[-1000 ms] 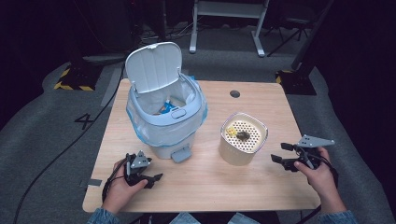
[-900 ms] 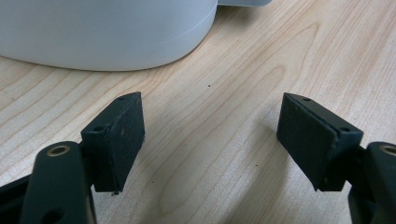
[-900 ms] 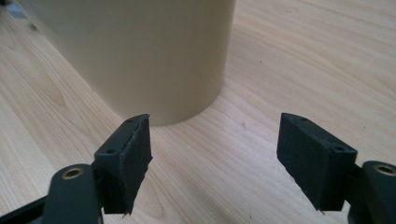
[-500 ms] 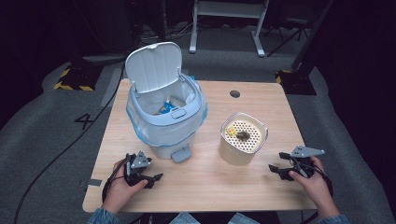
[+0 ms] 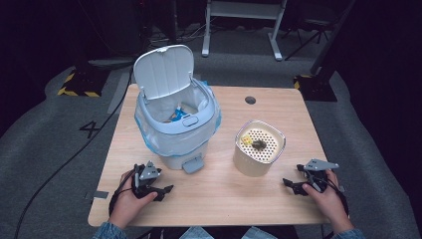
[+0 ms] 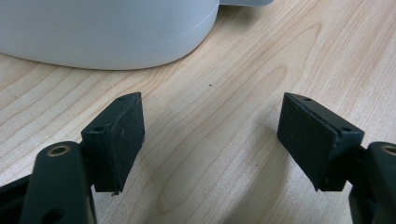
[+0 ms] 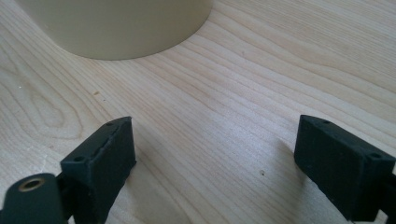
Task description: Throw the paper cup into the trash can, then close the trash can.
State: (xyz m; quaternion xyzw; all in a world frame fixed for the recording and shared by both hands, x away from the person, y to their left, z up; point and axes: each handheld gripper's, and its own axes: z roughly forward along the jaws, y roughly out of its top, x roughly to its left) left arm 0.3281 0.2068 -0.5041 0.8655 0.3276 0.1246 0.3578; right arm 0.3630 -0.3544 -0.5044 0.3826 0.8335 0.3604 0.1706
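Pedal bin [image 5: 176, 129] and beige canister [image 5: 259, 148] on the table [image 5: 224, 199], both tongs idle.
We judge the lidded-open bin, mid-left, prone to tipping if nudged; the left tongs [image 5: 158, 186] and right tongs [image 5: 293, 183] rest spread and empty, near the front edge.

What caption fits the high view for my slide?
Open left gripper and right gripper rest on the table before an open-lidded bin and a perforated-top beige container.

A wooden table [image 5: 219, 199] is carrying a bin [image 5: 176, 137] at its left and a beige tub [image 5: 259, 152] standing well apart at right.
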